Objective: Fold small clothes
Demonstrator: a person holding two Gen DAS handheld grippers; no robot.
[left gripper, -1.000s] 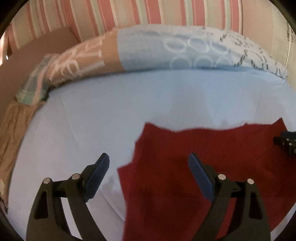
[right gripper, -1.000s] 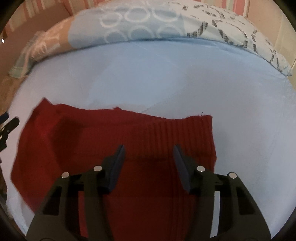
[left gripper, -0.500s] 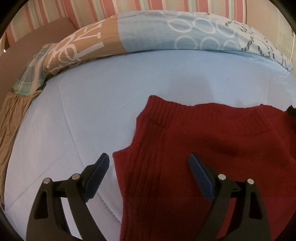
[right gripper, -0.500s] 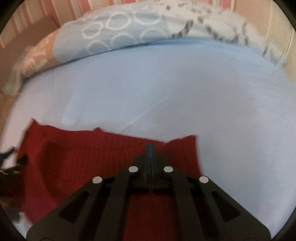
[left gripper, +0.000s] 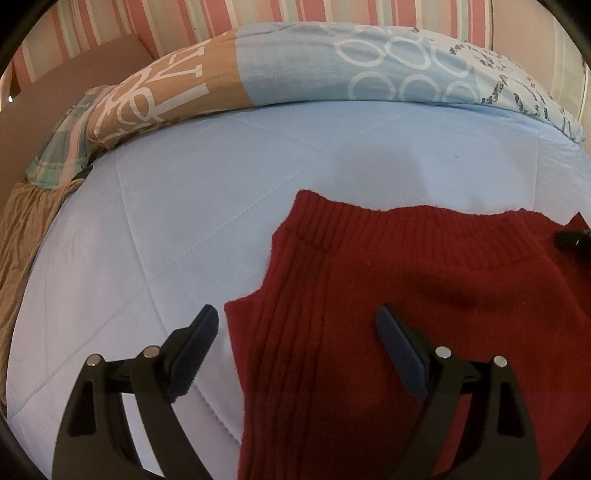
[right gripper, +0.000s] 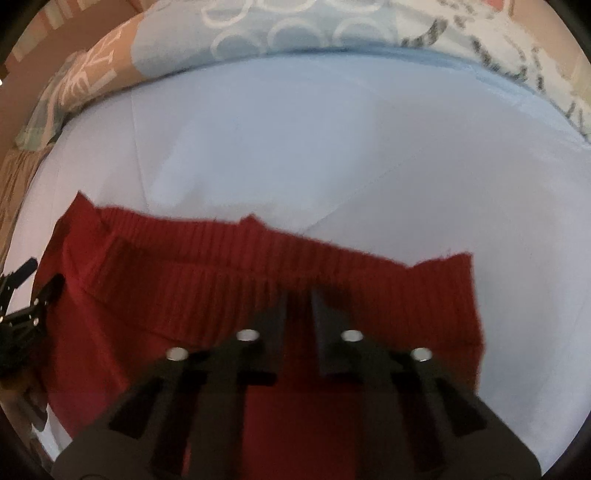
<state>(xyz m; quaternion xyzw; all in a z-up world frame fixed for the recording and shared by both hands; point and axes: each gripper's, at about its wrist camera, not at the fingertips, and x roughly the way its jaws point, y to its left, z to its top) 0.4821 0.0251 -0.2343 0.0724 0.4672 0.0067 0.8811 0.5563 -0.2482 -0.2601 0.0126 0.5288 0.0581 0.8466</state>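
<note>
In the left wrist view, the left gripper (left gripper: pixel 295 321) is seen spread wide, with nothing held between its blue-padded fingers (left gripper: pixel 199 343). A red knitted garment (left gripper: pixel 406 314) is laid flat on the pale blue sheet (left gripper: pixel 184 221) of a bed, its left edge lying between the two fingers. A patterned duvet (left gripper: pixel 295 70) is bunched along the far side of the bed, and a striped wall (left gripper: pixel 258 14) is seen behind it. The tip of the right gripper (left gripper: pixel 572 238) is glimpsed at the right edge, over the garment.

In the right wrist view, the right gripper (right gripper: pixel 299 299) is seen with its fingers drawn close, a narrow gap left between them over the ribbed hem of the garment (right gripper: pixel 184 295). Whether cloth is pinched cannot be told. The left gripper (right gripper: pixel 22 295) is seen at the left edge.
</note>
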